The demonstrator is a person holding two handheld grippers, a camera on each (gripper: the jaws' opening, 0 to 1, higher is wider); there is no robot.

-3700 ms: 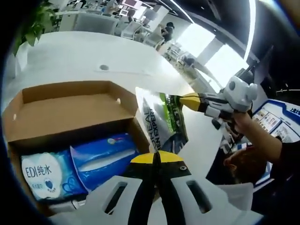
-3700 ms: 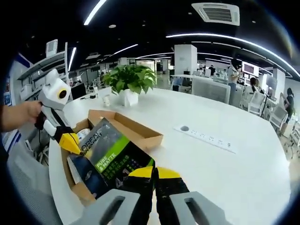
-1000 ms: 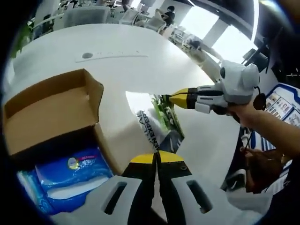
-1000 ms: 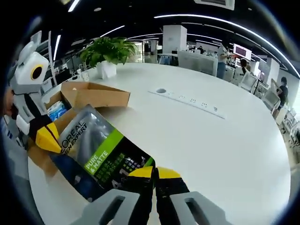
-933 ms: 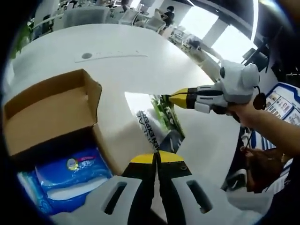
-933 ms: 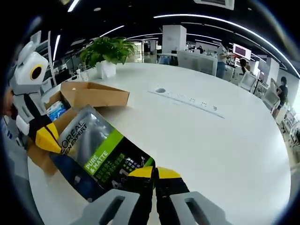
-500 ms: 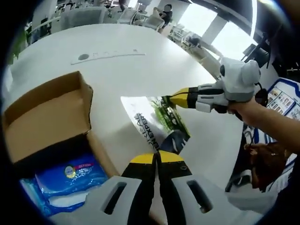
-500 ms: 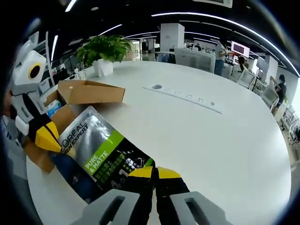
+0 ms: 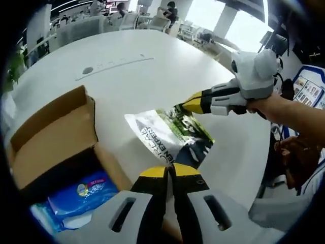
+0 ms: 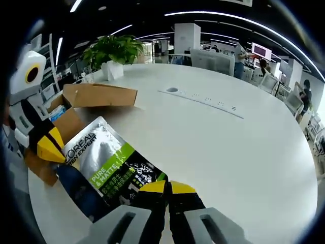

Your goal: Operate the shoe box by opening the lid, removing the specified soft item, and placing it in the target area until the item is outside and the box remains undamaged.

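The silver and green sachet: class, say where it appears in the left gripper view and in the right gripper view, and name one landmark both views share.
Left gripper view: the sachet sits at the centre, over the white table, pinched at two corners.
Right gripper view: the sachet lies lower left, just above that view's own jaws.
Shared landmark: the open cardboard shoe box, left of the sachet in both views.

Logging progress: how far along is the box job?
Done: box lid is open and the pouch is out, over the white table. In hand: left gripper and right gripper each pinch a pouch edge. Left: set it down and release.
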